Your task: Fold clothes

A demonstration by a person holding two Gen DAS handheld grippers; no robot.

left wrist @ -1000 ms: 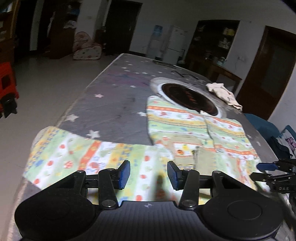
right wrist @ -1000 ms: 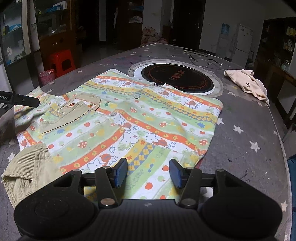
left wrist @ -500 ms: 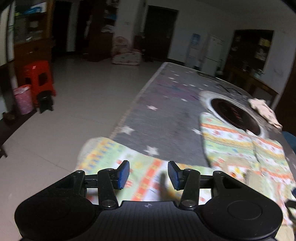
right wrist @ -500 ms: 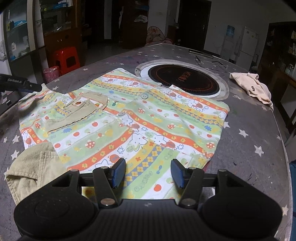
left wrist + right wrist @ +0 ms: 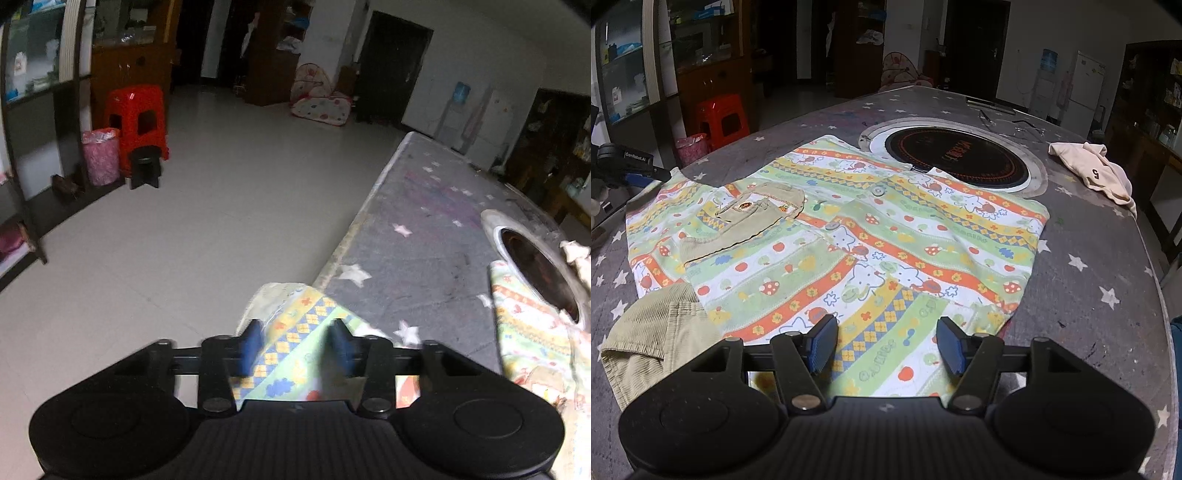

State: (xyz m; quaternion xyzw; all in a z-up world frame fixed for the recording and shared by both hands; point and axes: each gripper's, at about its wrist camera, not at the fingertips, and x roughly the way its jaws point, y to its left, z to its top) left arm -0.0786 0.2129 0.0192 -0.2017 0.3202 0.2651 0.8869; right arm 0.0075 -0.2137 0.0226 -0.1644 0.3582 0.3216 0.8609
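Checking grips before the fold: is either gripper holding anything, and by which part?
The left gripper is closing on the patterned shirt's sleeve end at the table edge. The right gripper, opening over the hem, holds nothing.

Soft printed cotton shirt (image 5: 871,236) with matt ribbed corduroy collar (image 5: 646,332) at lower left, matt grey star-print cloth on the desk (image 5: 1089,240), glossy black glass hob (image 5: 956,157) in a dull metal ring, shiny red plastic stool (image 5: 136,118) at upper left, glossy tiled floor (image 5: 184,229)

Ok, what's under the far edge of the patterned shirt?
The patterned shirt lies on the starry table cover; its far edge overlaps the rim of the round cooktop. Whatever else lies beneath is covered.
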